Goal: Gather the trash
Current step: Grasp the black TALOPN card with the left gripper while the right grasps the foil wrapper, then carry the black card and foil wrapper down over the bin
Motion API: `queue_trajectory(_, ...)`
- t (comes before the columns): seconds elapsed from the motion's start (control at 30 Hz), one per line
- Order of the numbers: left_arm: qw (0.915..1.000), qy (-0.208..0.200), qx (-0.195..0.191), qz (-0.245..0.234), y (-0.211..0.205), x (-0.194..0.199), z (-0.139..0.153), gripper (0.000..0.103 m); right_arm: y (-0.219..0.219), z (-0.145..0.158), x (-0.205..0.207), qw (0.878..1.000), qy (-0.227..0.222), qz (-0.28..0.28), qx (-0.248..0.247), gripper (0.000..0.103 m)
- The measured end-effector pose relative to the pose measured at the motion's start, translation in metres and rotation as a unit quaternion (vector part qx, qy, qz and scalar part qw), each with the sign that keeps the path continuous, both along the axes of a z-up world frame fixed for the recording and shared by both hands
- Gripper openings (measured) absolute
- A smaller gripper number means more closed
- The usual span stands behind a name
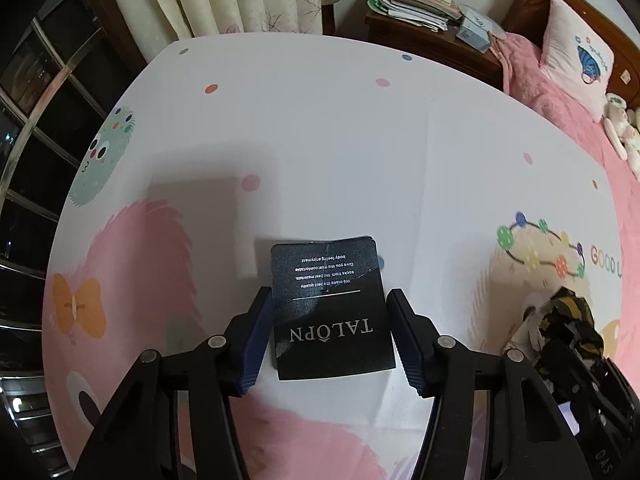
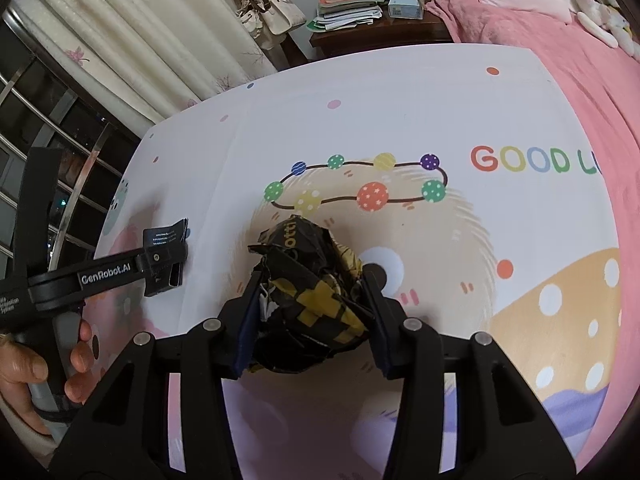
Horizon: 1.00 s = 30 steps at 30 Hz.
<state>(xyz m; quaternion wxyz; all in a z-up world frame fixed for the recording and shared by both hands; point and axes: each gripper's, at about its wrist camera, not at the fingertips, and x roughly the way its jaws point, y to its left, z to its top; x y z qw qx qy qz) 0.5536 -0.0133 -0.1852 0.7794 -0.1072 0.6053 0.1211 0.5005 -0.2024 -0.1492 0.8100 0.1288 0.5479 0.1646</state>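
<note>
Left gripper (image 1: 328, 320) lying spread around black card (image 1: 332, 308) on cartoon tablecloth (image 1: 320, 120), right gripper (image 2: 308, 304) clamping crumpled wrapper (image 2: 312, 292) right of card

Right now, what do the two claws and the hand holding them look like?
Both claws, left claw and right claw, are matte black plastic linkages with silver pivot screws and dark blue ribbed finger pads. The left one's side reads "GenRobot.AI" in white, above a grey handle. The person's bare hand grips that handle; no sleeve shows.

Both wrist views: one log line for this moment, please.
left tongs: open, straddling black TALOPN card | right tongs: shut on crumpled black-yellow wrapper | surface: cartoon-print table
</note>
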Motion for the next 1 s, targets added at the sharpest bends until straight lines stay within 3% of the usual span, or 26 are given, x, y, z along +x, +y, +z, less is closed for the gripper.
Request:
queue_trajectory(0.3,0.9989,-0.021,0.012,-0.041,-0.014,-0.046,0.034,0.056,0.014,0.021,-0.039,1.000,-0.010,0.000,0.000,0.041)
queue_trajectory(0.47,0.9967,-0.042,0.004,-0.069,-0.008,-0.102,0.062,0.056,0.030,0.044,-0.079,1.000,-0.026,-0.003,-0.005,0.041)
queue_trajectory(0.63,0.9932,-0.063,-0.017,-0.096,0.010,-0.169,0.087,0.056,0.048,0.077,-0.138,0.998,-0.048,-0.027,-0.009,0.041)
queue_trajectory(1.0,0.9808,-0.106,-0.038,-0.159,0.063,-0.332,0.136,0.056,0.100,0.144,-0.309,0.992,-0.095,-0.081,-0.008,0.041)
